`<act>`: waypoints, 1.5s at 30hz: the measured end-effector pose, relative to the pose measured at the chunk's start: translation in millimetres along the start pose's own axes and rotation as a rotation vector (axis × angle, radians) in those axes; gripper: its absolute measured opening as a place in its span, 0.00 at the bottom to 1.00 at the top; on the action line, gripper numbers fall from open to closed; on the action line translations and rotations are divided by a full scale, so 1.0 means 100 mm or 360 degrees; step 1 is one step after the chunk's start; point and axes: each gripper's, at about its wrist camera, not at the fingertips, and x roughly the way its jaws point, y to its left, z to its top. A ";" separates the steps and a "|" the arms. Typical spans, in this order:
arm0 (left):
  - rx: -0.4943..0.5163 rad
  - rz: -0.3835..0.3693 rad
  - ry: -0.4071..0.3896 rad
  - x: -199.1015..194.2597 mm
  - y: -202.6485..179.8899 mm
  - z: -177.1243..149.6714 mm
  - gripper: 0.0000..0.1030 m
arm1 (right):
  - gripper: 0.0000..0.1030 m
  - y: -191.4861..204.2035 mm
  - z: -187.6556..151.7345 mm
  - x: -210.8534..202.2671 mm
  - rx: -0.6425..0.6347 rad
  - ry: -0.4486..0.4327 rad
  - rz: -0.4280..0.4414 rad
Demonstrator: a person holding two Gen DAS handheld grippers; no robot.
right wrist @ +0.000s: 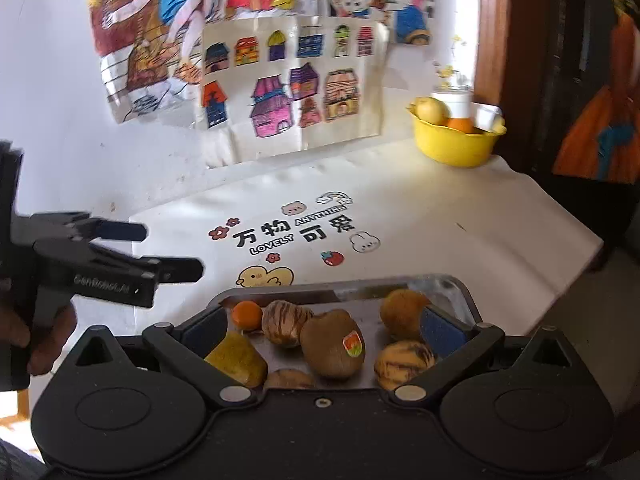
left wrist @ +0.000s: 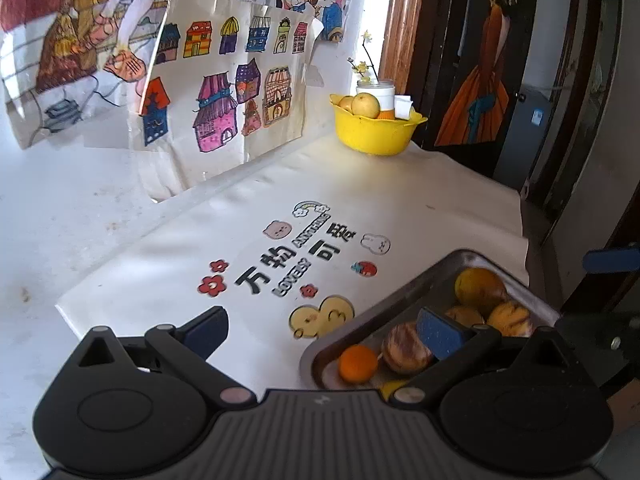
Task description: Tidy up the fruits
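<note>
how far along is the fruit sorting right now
Partly done, it seems: the yellow bowl at the far end already holds a pear and an orange fruit. Nothing is in hand; the left gripper and right gripper are both open and empty. Left: the metal tray still carries the kiwi, a small orange and several other fruits.

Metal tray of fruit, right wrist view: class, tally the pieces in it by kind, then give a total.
In the rectangular metal tray:
Small round orange citrus: 1
Brown fuzzy kiwi with a sticker: 1
Brown-striped round fruits: 2
Plain yellow-brown fruits: 2
Partly hidden tan piece, kind unclear: 1
Total: 7
</note>
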 end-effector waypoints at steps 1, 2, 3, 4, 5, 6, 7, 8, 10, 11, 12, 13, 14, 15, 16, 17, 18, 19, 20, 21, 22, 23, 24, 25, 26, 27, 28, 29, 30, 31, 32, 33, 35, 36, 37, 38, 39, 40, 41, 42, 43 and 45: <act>0.0007 0.0000 -0.0001 -0.04 -0.01 -0.02 0.99 | 0.99 0.02 -0.02 -0.04 0.0013 -0.0001 -0.0019; 0.0007 -0.0004 0.0001 -0.07 -0.02 -0.05 0.99 | 0.99 0.04 -0.04 -0.08 0.0025 -0.0006 -0.0040; 0.0004 -0.0008 0.0007 -0.10 -0.02 -0.08 0.99 | 0.99 0.07 -0.07 -0.11 0.0035 -0.0011 -0.0059; 0.0001 -0.0012 0.0013 -0.13 -0.04 -0.11 0.99 | 0.99 0.10 -0.10 -0.14 0.0038 -0.0012 -0.0074; -0.0001 -0.0010 0.0019 -0.16 -0.06 -0.15 0.99 | 0.99 0.14 -0.13 -0.16 0.0036 -0.0011 -0.0086; 0.0007 -0.0007 0.0025 -0.19 -0.08 -0.19 0.99 | 0.99 0.18 -0.16 -0.19 0.0032 -0.0016 -0.0092; 0.0021 -0.0003 0.0030 -0.21 -0.10 -0.23 0.99 | 0.99 0.20 -0.19 -0.22 0.0040 -0.0021 -0.0095; 0.0032 0.0001 0.0036 -0.24 -0.13 -0.27 0.99 | 0.99 0.23 -0.22 -0.24 0.0054 -0.0016 -0.0094; 0.0057 0.0003 0.0044 -0.29 -0.17 -0.33 0.99 | 0.99 0.28 -0.29 -0.27 0.0073 -0.0002 -0.0104; 0.0071 0.0009 0.0042 -0.33 -0.19 -0.36 0.99 | 0.99 0.30 -0.32 -0.29 0.0076 0.0001 -0.0122; 0.0079 0.0020 0.0037 -0.36 -0.20 -0.39 0.99 | 0.99 0.33 -0.36 -0.31 0.0072 0.0005 -0.0145; 0.0083 0.0030 0.0034 -0.39 -0.21 -0.42 0.99 | 0.99 0.34 -0.40 -0.32 0.0070 0.0007 -0.0166; 0.0087 0.0037 0.0032 -0.42 -0.23 -0.46 0.99 | 0.99 0.35 -0.46 -0.34 0.0071 0.0007 -0.0194; 0.0088 0.0036 0.0033 -0.45 -0.24 -0.50 0.99 | 0.99 0.35 -0.50 -0.35 0.0077 0.0011 -0.0223; 0.0083 0.0037 0.0035 -0.47 -0.25 -0.53 0.99 | 0.99 0.35 -0.55 -0.36 0.0095 0.0023 -0.0250; 0.0078 0.0041 0.0043 -0.49 -0.25 -0.57 0.99 | 0.99 0.34 -0.59 -0.38 0.0115 0.0031 -0.0263; 0.0074 0.0044 0.0052 -0.50 -0.26 -0.61 0.99 | 0.99 0.36 -0.63 -0.39 0.0127 0.0030 -0.0260; 0.0071 0.0048 0.0060 -0.51 -0.27 -0.64 0.99 | 0.99 0.38 -0.66 -0.41 0.0133 0.0033 -0.0253; 0.0073 0.0053 0.0071 -0.51 -0.28 -0.67 0.99 | 0.99 0.39 -0.69 -0.41 0.0136 0.0038 -0.0251; 0.0077 0.0056 0.0083 -0.50 -0.28 -0.69 0.99 | 0.99 0.41 -0.70 -0.42 0.0135 0.0040 -0.0253; 0.0081 0.0057 0.0092 -0.50 -0.29 -0.71 0.99 | 0.99 0.42 -0.71 -0.42 0.0133 0.0040 -0.0262; 0.0081 0.0055 0.0097 -0.50 -0.30 -0.72 0.99 | 0.99 0.43 -0.72 -0.41 0.0134 0.0042 -0.0274; 0.0079 0.0049 0.0101 -0.50 -0.30 -0.73 0.99 | 0.99 0.43 -0.72 -0.41 0.0138 0.0045 -0.0279; 0.0078 0.0040 0.0105 -0.50 -0.30 -0.73 0.99 | 0.99 0.43 -0.71 -0.40 0.0142 0.0049 -0.0280; 0.0081 0.0037 0.0106 -0.49 -0.30 -0.73 0.99 | 0.99 0.43 -0.70 -0.38 0.0140 0.0050 -0.0282; 0.0085 0.0038 0.0105 -0.49 -0.31 -0.73 0.99 | 0.99 0.43 -0.69 -0.38 0.0137 0.0050 -0.0286; 0.0090 0.0037 0.0105 -0.49 -0.31 -0.73 0.99 | 0.99 0.42 -0.68 -0.38 0.0133 0.0048 -0.0286; 0.0094 0.0034 0.0108 -0.48 -0.31 -0.72 0.99 | 0.99 0.42 -0.67 -0.37 0.0129 0.0044 -0.0286; 0.0095 0.0033 0.0111 -0.47 -0.31 -0.72 0.99 | 0.99 0.41 -0.66 -0.37 0.0128 0.0042 -0.0288; 0.0095 0.0032 0.0112 -0.46 -0.31 -0.71 0.99 | 0.99 0.41 -0.66 -0.36 0.0127 0.0040 -0.0292; 0.0094 0.0033 0.0113 -0.46 -0.31 -0.71 0.99 | 0.99 0.40 -0.65 -0.36 0.0126 0.0040 -0.0294; 0.0094 0.0032 0.0115 -0.46 -0.31 -0.71 0.99 | 0.99 0.40 -0.65 -0.35 0.0126 0.0042 -0.0291; 0.0096 0.0029 0.0115 -0.45 -0.31 -0.71 0.99 | 0.99 0.40 -0.64 -0.35 0.0128 0.0040 -0.0291; 0.0098 0.0029 0.0117 -0.44 -0.31 -0.70 0.99 | 0.99 0.40 -0.64 -0.34 0.0128 0.0041 -0.0289; 0.0101 0.0031 0.0117 -0.43 -0.31 -0.70 0.99 | 0.99 0.39 -0.64 -0.33 0.0129 0.0042 -0.0288; 0.0104 0.0031 0.0117 -0.43 -0.32 -0.70 0.99 | 0.99 0.39 -0.64 -0.33 0.0130 0.0044 -0.0290; 0.0106 0.0030 0.0119 -0.42 -0.32 -0.70 0.99 | 0.99 0.39 -0.63 -0.32 0.0133 0.0046 -0.0288; 0.0107 0.0028 0.0121 -0.42 -0.32 -0.70 0.99 | 0.99 0.39 -0.63 -0.31 0.0134 0.0049 -0.0286; 0.0108 0.0028 0.0122 -0.42 -0.32 -0.69 0.99 | 0.99 0.39 -0.63 -0.31 0.0135 0.0051 -0.0285; 0.0110 0.0027 0.0123 -0.41 -0.32 -0.69 0.99 | 0.99 0.39 -0.63 -0.31 0.0134 0.0051 -0.0285; 0.0110 0.0026 0.0124 -0.41 -0.32 -0.69 0.99 | 0.99 0.39 -0.63 -0.31 0.0133 0.0052 -0.0284; 0.0111 0.0027 0.0123 -0.41 -0.33 -0.68 0.99 | 0.99 0.39 -0.63 -0.30 0.0133 0.0051 -0.0285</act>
